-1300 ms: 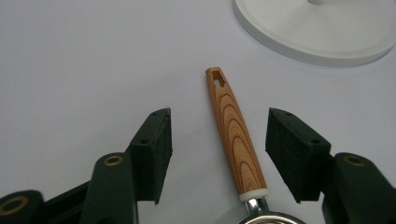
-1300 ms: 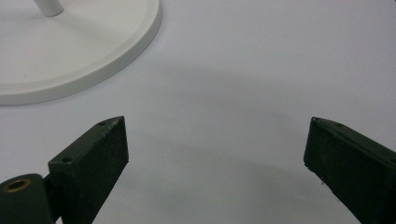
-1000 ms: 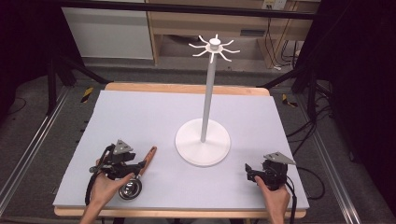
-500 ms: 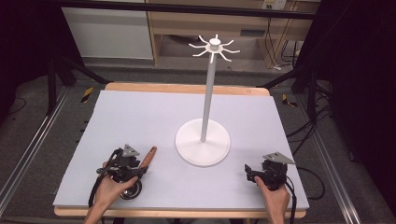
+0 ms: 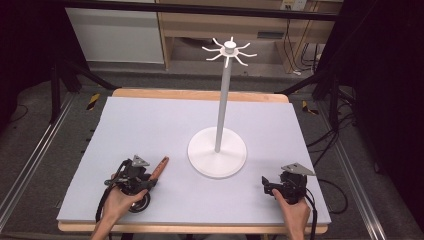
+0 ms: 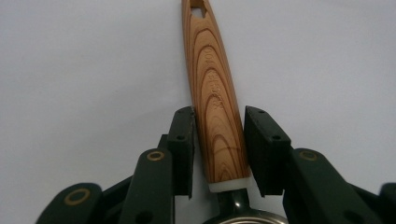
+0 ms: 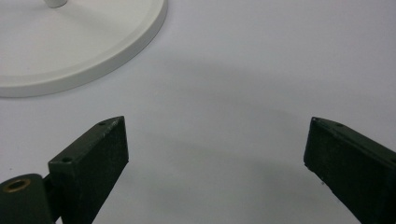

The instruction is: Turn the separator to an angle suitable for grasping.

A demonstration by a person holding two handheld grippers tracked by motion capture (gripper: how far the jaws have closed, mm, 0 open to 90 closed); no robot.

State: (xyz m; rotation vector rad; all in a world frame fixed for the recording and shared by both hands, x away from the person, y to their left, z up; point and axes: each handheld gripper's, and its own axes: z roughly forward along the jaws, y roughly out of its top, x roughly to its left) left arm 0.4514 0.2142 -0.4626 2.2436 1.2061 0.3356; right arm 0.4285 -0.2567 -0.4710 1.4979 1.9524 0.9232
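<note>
Left gripper [image 6: 218,151] jaws bracketed the wooden handle [image 6: 215,93], a gap visible beside one; right gripper [image 7: 215,161] gaped.

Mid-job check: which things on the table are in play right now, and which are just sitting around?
In play:
- wooden-handled utensil, between the left claw jaws
- white hook stand
- right claw, open, empty

Lying about:
- shelving behind the table
- floor cables

A tapered wooden handle with curved brown grain [image 6: 215,88] runs from the top centre of the frame down between the two black jaws of the left gripper [image 6: 218,149]. Both jaws flank it closely, slim gaps showing. A white collar [image 6: 229,185] and dark metal neck [image 6: 233,201] join below, over the pale grey tabletop [image 6: 84,70].
</note>
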